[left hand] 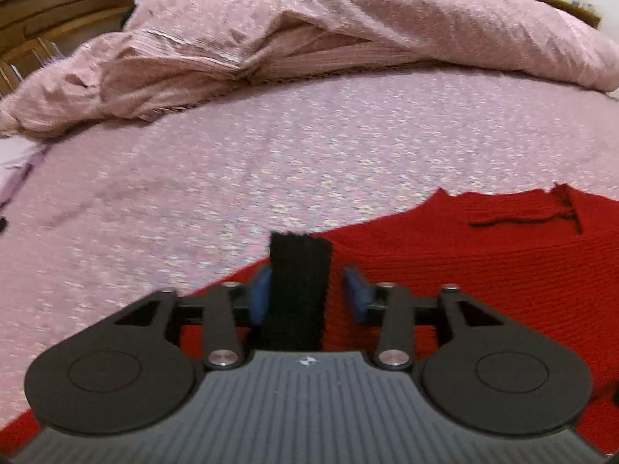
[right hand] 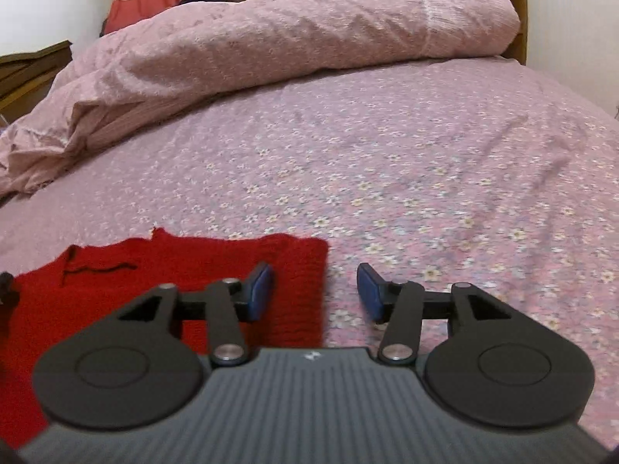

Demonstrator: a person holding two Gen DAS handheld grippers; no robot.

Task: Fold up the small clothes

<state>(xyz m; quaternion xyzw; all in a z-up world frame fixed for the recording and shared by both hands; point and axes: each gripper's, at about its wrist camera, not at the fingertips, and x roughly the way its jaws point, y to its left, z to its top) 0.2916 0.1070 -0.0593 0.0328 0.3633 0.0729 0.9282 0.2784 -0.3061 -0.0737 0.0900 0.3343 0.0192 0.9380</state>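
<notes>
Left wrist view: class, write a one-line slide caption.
Open left gripper straddles a black knit strip at the edge of a red knit garment on the floral bedsheet.

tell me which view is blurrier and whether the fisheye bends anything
Left wrist view: softer, the bedsheet print smeared as if by motion, though the black strip between the left gripper jaws stays fairly crisp. Right wrist view: sharper, flowers on the sheet legible. Both views: the flat bed bulges into a dome, and the headboard curves; lighting is even, no glare.

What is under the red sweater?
The red sweater lies on the floral bedsheet, which shows all around it. Anything beneath the sweater itself is covered and cannot be seen.
</notes>
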